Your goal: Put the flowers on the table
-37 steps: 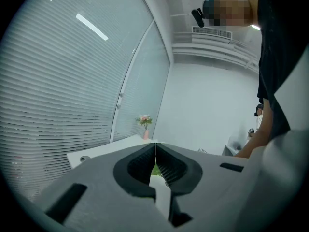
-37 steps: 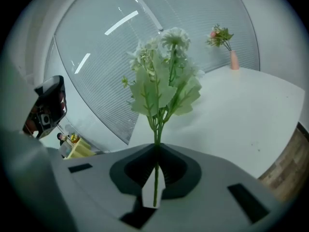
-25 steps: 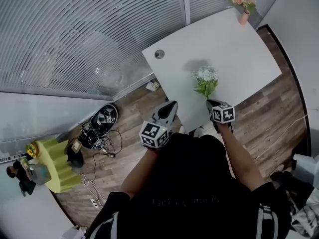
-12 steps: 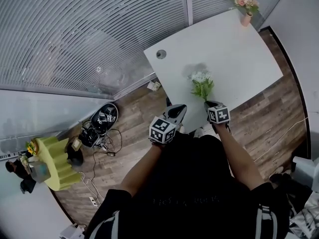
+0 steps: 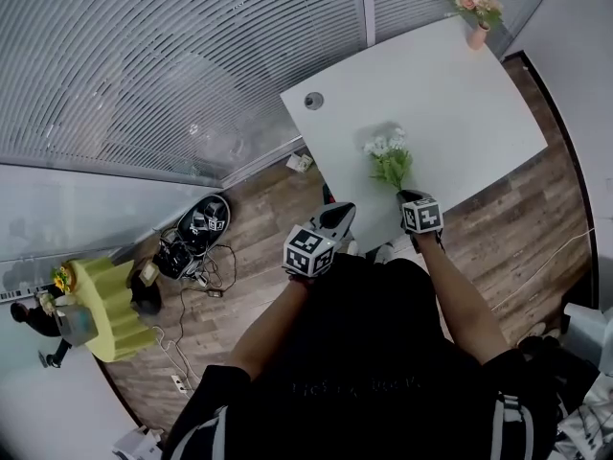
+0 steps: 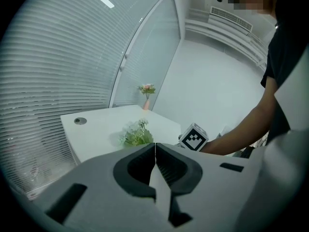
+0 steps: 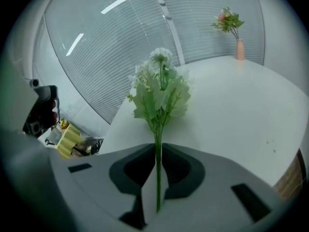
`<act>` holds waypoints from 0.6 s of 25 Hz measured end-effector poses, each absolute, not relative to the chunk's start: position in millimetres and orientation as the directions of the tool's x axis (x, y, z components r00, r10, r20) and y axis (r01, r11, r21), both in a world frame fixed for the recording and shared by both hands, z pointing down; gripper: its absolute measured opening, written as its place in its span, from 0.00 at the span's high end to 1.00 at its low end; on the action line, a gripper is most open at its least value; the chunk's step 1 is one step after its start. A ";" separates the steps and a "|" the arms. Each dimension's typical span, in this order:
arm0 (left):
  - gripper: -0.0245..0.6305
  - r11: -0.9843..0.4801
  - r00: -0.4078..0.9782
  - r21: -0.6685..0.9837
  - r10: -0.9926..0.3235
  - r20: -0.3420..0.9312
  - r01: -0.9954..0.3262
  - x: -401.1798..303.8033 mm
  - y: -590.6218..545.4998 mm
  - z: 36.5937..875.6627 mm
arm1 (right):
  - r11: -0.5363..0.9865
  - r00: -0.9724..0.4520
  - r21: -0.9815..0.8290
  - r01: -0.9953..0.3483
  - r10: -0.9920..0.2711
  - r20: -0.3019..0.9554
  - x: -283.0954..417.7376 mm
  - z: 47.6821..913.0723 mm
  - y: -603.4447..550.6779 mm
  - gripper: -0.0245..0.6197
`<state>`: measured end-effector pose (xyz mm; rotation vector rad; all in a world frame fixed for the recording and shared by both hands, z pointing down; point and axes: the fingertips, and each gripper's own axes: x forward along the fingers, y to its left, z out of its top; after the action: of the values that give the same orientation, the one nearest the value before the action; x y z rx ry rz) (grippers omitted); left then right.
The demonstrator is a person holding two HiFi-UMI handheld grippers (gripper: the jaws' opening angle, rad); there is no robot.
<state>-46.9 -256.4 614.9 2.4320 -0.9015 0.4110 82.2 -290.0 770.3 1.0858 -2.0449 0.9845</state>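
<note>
Jaws of the right gripper [image 7: 158,151] are clamped on the thin green stem of the flowers [image 7: 159,88], a white and green bunch standing upright above them. In the head view the bunch hangs over the white table [image 5: 460,94], close to its nearest edge, with a soft shadow beside it on the top. The left gripper [image 6: 155,149] is clenched on nothing, its jaws pressed together, just off the table's nearest corner. A pink vase of pink blooms [image 5: 476,12] stands at the far corner. A round cable hole [image 5: 313,101] lies near the left corner.
</note>
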 end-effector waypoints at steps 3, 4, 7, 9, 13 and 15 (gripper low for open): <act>0.93 -0.639 0.721 0.347 -0.538 0.436 -0.687 -51.9 -255.2 614.0 | 0.385 -0.481 -0.326 -0.864 -0.435 0.762 83.0 765.4 -290.9 0.90; 0.93 -0.638 0.721 0.347 -0.540 0.435 -0.687 -52.9 -254.1 613.4 | 0.384 -0.484 -0.328 -0.863 -0.441 0.756 82.5 763.1 -290.9 0.90; 0.93 -0.640 0.726 0.353 -0.535 0.432 -0.682 -53.1 -251.4 613.2 | 0.393 -0.487 -0.323 -0.861 -0.451 0.748 82.3 757.8 -290.1 0.90; 0.93 -0.637 0.727 0.359 -0.537 0.428 -0.682 -54.2 -250.4 613.1 | 0.425 -0.503 -0.318 -0.848 -0.454 0.736 80.1 752.1 -288.7 0.90; 0.93 -0.627 0.725 0.369 -0.541 0.427 -0.686 -60.7 -247.8 614.6 | 0.482 -0.541 -0.307 -0.821 -0.482 0.689 75.9 734.3 -284.4 0.90; 0.93 -0.630 0.727 0.370 -0.538 0.426 -0.683 -61.4 -245.5 614.9 | 0.476 -0.547 -0.311 -0.823 -0.513 0.661 77.4 724.0 -282.5 0.90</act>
<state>-61.4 -245.5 614.9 2.4154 -0.9265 0.3753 77.4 -282.5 724.0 1.1065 -2.2413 0.8493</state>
